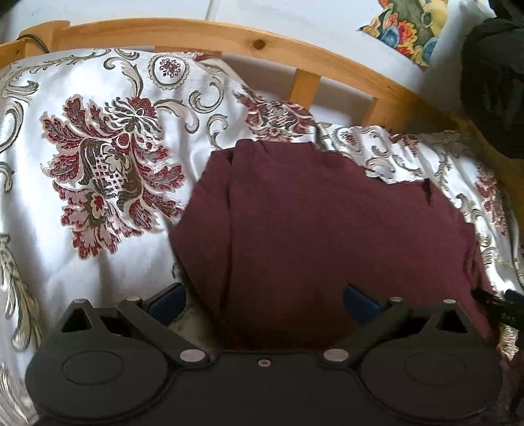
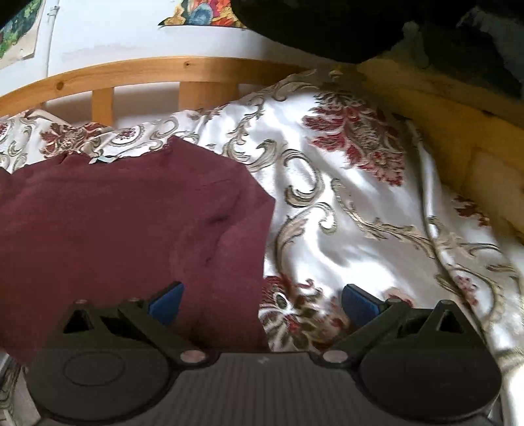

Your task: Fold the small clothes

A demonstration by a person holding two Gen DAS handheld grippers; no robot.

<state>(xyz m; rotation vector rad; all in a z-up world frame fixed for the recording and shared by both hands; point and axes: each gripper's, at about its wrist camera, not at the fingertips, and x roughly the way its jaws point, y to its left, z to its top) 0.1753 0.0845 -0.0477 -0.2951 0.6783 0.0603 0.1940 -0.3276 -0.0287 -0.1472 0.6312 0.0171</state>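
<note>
A maroon garment [image 1: 311, 236] lies folded on a white bedspread with red and green floral pattern [image 1: 98, 157]. My left gripper [image 1: 263, 300] hovers over the garment's near left edge, jaws wide apart, blue pads [image 1: 358, 300] clear of the cloth. In the right wrist view the same maroon garment [image 2: 124, 216] fills the left half. My right gripper [image 2: 260, 300] stands open over the garment's right edge, its left pad [image 2: 167, 303] above the cloth and its right pad over the bedspread [image 2: 360, 209]. Nothing is held by either.
A curved wooden bed rail [image 1: 229, 36] with slats runs behind the bedspread. A dark bulky object [image 1: 494, 85] sits at the far right, beside a colourful floral cloth [image 1: 406, 29]. A yellowish padded edge [image 2: 458, 131] borders the bed on the right.
</note>
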